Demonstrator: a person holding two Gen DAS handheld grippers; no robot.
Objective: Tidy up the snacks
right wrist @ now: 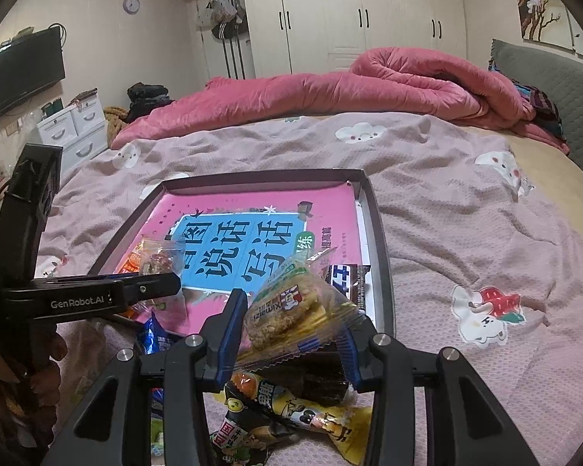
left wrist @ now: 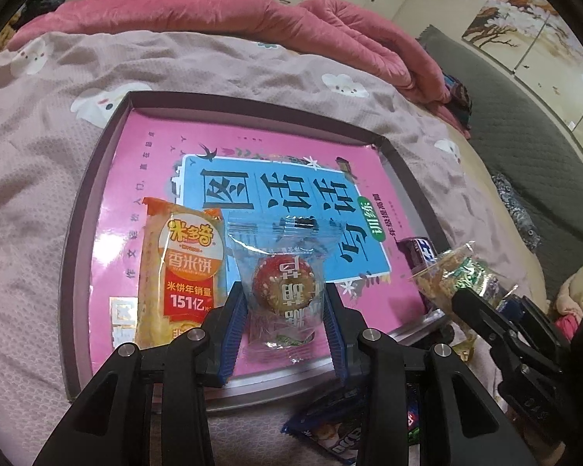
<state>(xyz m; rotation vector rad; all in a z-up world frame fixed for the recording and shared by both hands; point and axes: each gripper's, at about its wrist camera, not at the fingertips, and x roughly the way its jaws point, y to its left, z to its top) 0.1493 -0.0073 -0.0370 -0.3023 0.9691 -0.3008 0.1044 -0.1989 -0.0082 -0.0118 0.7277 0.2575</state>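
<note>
A shallow dark box [left wrist: 81, 202] lined with a pink book sits on the bed. My left gripper [left wrist: 285, 299] is shut on a clear-wrapped round red candied snack [left wrist: 283, 283], held over the box's near edge beside an orange rice-cracker packet [left wrist: 178, 272] lying in the box. My right gripper [right wrist: 291, 318] is shut on a clear green-printed cracker packet [right wrist: 295, 310], held above the box's near right corner; it also shows in the left wrist view [left wrist: 454, 275]. A dark chocolate bar [right wrist: 349, 283] lies in the box at the right.
Several loose snack packets [right wrist: 291, 411] lie on the pink bedsheet just in front of the box [right wrist: 381, 240], including a blue one [left wrist: 330, 431]. A rolled pink quilt [right wrist: 330, 85] lies across the far side of the bed. A grey headboard [right wrist: 555, 89] is on the right.
</note>
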